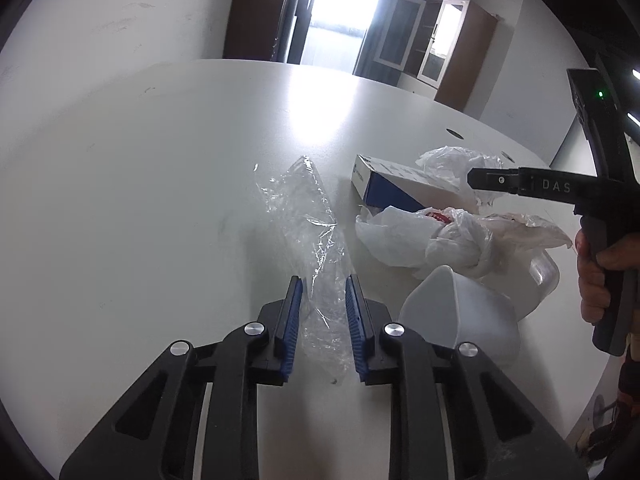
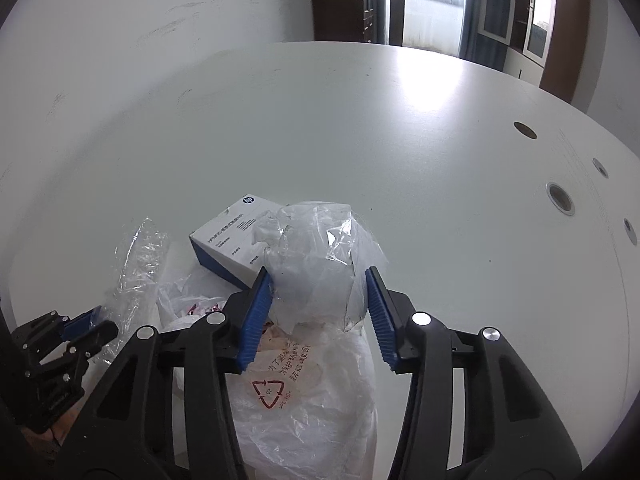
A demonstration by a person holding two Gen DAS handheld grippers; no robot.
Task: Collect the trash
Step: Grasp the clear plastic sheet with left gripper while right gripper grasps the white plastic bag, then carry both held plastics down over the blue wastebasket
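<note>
On the broad white matte round table [image 2: 320,140] the trash is heaped near the edge. Largest piece: white crinkled plastic bag with a red recycling mark [image 2: 304,392], lying under the right gripper [image 2: 319,312]; its jaws are spread, straddling a clear crumpled film bag [image 2: 316,264] without closing on it. Next, white-and-blue rectangular cardboard box [image 1: 394,184], rigid, touching the bags. White smooth plastic tub [image 1: 460,316], possibly two nested; the view is too distorted to say. Long clear crinkled cellophane sleeve [image 1: 316,240] runs between the spread jaws of the left gripper [image 1: 324,320], not yet pinched. Judgement: close on bunched film, not a single slippery layer, and lift slowly; thin film may slide out or tear.
</note>
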